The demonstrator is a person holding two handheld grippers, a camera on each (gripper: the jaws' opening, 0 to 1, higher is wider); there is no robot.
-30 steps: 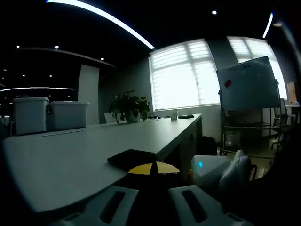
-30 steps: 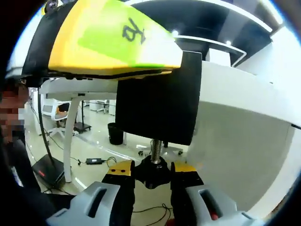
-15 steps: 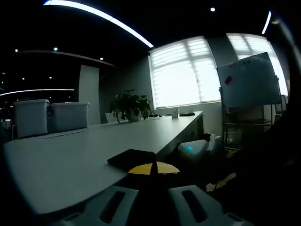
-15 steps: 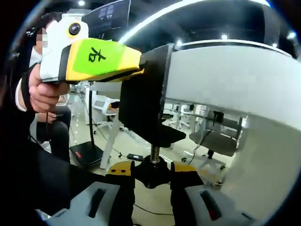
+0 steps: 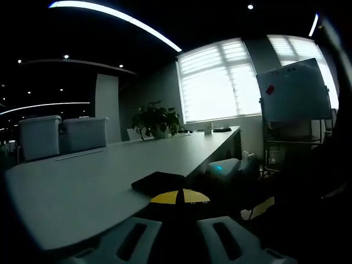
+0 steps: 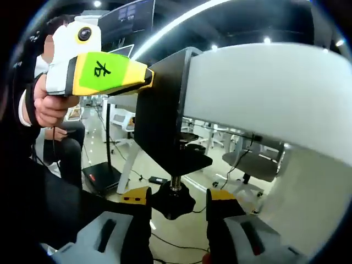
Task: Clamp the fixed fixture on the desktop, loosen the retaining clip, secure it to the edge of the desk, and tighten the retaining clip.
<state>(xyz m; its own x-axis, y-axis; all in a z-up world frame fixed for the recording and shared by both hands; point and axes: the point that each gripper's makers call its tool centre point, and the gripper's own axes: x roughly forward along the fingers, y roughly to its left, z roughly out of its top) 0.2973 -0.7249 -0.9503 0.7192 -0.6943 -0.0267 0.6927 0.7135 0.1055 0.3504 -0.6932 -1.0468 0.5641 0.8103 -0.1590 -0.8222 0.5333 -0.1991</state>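
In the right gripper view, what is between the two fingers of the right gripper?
The black screw knob of the clamp fixture sits between the fingers, seen in the right gripper view.

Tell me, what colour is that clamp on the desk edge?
Black; the clamp shows best in the right gripper view.

Two storage bins (image 5: 38,135), one plant (image 5: 157,118), one whiteboard (image 5: 294,91).

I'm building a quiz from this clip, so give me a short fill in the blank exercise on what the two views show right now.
1. The black clamp fixture sits on the ____ of the white desk.
2. The right tongs straddle the black ____ under the clamp's screw.
3. The other tongs, seen in the right gripper view, grip the fixture's top and wear a yellow and ____ cover.
4. On the far end of the desk, in the left gripper view, stands a potted ____.

Missing words: edge; knob; green; plant
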